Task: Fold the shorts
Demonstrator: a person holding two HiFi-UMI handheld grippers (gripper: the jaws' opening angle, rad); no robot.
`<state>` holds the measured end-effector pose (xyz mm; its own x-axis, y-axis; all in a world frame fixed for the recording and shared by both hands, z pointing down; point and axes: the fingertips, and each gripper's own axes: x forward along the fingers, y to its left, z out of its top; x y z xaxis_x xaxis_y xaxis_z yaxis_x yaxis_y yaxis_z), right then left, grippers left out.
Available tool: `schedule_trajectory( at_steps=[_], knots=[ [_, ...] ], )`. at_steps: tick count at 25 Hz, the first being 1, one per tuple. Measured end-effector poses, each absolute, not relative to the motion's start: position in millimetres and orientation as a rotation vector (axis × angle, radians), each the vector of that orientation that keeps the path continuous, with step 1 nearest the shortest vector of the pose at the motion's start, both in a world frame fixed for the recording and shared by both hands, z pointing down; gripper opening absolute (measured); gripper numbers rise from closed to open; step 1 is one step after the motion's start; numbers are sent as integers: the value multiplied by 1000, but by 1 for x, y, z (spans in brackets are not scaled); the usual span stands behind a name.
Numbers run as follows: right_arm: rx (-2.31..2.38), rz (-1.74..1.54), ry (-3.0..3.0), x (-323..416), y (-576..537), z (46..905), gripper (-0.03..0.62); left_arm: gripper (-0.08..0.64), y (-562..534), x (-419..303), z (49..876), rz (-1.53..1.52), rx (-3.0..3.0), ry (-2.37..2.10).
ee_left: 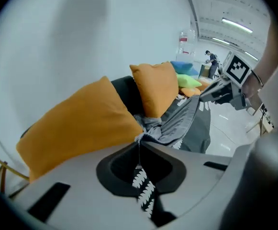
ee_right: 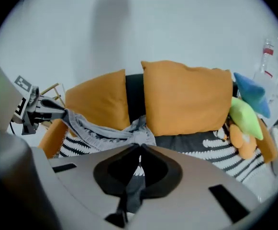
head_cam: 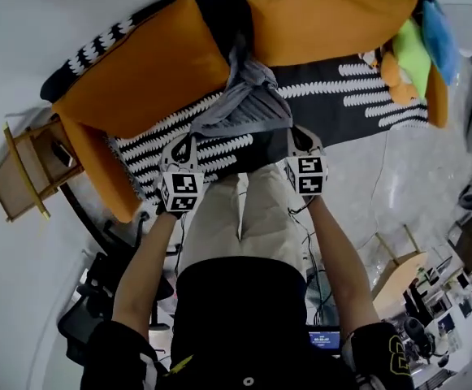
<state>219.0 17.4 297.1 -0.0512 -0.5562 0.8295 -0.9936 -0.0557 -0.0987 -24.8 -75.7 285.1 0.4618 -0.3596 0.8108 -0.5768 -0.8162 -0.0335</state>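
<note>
Left gripper [head_cam: 188, 143], right gripper [head_cam: 301, 134] clamp shorts [head_cam: 248, 106] edge, stretched taut above sofa [head_cam: 357, 96].

The sofa [head_cam: 333, 96] wears a dark cover with rows of white leaf-like marks. Two big cushions lean against its back. In the head view an orange cushion [head_cam: 142, 71] sits at ten o'clock and a second cushion [head_cam: 333, 19], also orange, at one o'clock, with a dark gap between them. Soft things lie bunched at the two o'clock end: a green plush [head_cam: 412, 51], a blue plush [head_cam: 440, 35] behind it and a small orange toy [head_cam: 394, 75] in front. Orange padding [head_cam: 110, 177] closes the eight o'clock end. The grey shorts [head_cam: 248, 96] hang over the middle of the seat; whether their far end touches it cannot be told.
</note>
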Motion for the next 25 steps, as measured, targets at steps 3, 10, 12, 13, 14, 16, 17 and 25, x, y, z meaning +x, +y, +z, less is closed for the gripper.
schedule_trajectory(
  at_steps=[3,10,12,13,14,16,17,25],
  knots=[
    [1687,990,-1620,214,43,213,26,23,-58,-46,213,1259,2493,-812],
    [1685,852,-1650,200,78,51,26,23,-39,-81,69,1153,2530,-767],
    [1665,823,-1667,192,86,16,26,23,-35,-85,34,1145,2562,-756],
    [1660,802,-1675,192,89,1,26,23,-35,-85,17,1143,2580,-754],
    [1662,782,-1685,193,92,-12,26,23,-35,-84,1,1138,2600,-758],
    [1677,766,-1711,199,100,-33,26,23,-36,-80,-28,1136,2640,-775],
    [1683,767,-1728,202,104,-42,26,23,-34,-76,-41,1145,2660,-783],
    [1593,682,-1845,249,129,-85,26,23,-17,-29,-95,1330,2766,-777]
  ],
)
